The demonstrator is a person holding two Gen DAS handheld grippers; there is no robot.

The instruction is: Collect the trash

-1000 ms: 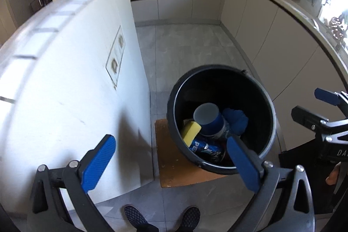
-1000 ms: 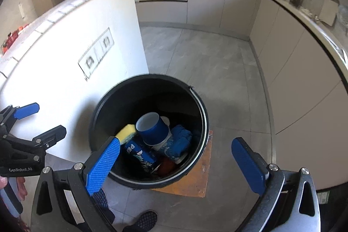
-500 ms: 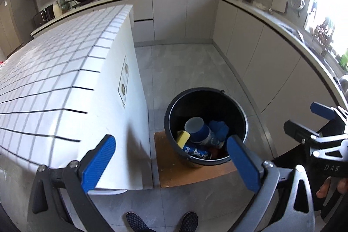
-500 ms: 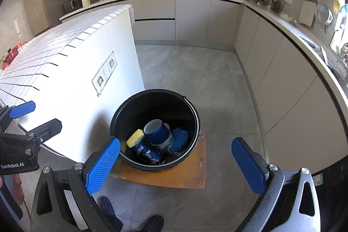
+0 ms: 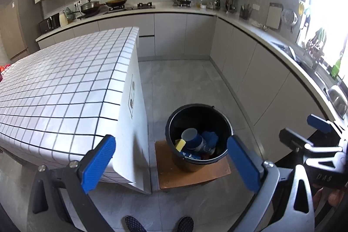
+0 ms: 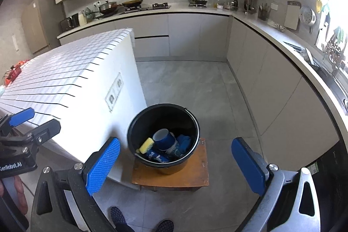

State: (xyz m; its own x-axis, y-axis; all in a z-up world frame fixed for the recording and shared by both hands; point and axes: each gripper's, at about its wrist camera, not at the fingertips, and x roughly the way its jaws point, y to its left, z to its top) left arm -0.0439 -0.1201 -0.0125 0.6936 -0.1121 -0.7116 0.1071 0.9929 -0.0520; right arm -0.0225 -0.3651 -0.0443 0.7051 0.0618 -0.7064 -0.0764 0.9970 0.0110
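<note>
A black bucket (image 5: 226,123) (image 6: 191,119) stands on a low wooden stool (image 5: 195,175) (image 6: 195,173) on the floor. Inside lie a blue cup (image 5: 192,138) (image 6: 163,138), a yellow sponge (image 5: 180,144) (image 6: 146,144), a blue can (image 5: 190,156) (image 6: 155,156) and a blue cloth (image 5: 209,137) (image 6: 184,141). My left gripper (image 5: 171,164) is open and empty, high above and in front of the bucket. My right gripper (image 6: 175,166) is also open and empty, held at about the same height. Each gripper shows at the edge of the other's view.
A white tiled island (image 5: 65,88) (image 6: 76,84) rises left of the bucket, with sockets (image 6: 114,91) on its end. Grey cabinets (image 5: 261,71) run along the back and right. The person's shoes (image 5: 158,223) stand on the grey floor below.
Both grippers have risen and pulled back from the bucket, so it looks smaller and the island top has come into view. Both stay open and empty.
</note>
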